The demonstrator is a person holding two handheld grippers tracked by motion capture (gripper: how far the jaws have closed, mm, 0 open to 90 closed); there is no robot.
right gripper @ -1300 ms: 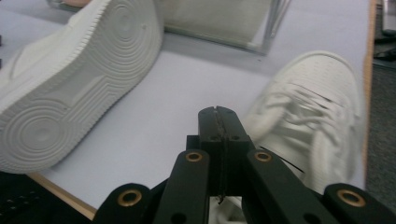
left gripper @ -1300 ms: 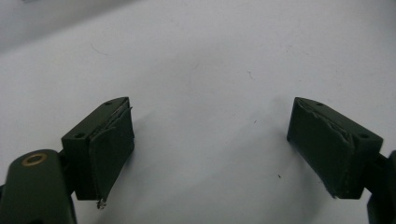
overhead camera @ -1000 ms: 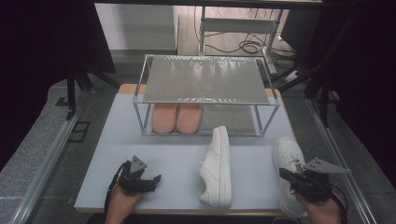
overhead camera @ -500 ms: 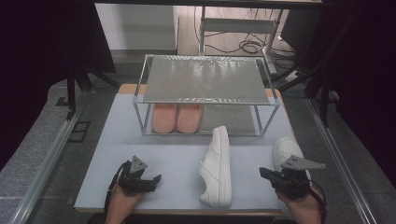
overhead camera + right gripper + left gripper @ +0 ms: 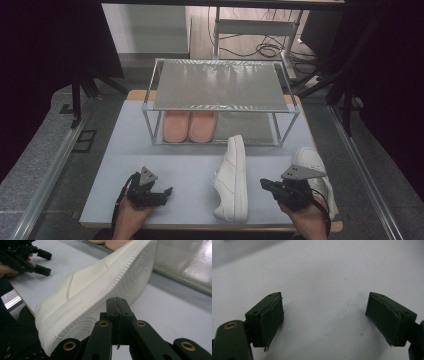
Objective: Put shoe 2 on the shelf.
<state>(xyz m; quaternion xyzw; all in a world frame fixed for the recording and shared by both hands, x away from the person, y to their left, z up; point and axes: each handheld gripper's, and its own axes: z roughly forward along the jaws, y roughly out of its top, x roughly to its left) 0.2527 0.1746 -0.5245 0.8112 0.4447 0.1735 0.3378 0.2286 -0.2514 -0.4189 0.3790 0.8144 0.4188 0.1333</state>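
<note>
Right gripper (image 5: pixel 117 302): jaws together, empty, beside tipped white sneaker (image 5: pixel 100 287) | Left gripper (image 5: pixel 324 315): jaws apart, empty, over table (image 5: pixel 324 270)

A lab-style recording room is showing here — black curtains (image 5: pixel 45 60) are hanging around a pale surface (image 5: pixel 125 150) that is sitting on aluminium rails (image 5: pixel 47 175), while loose cables (image 5: pixel 265 50) are lying on the floor behind — no home furnishings.

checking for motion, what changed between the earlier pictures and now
The right gripper slid leftward across the table, from beside the upright white sneaker toward the white sneaker lying on its side, jaws shut and empty. The left gripper, both sneakers, pink slippers and rack stayed put.
</note>
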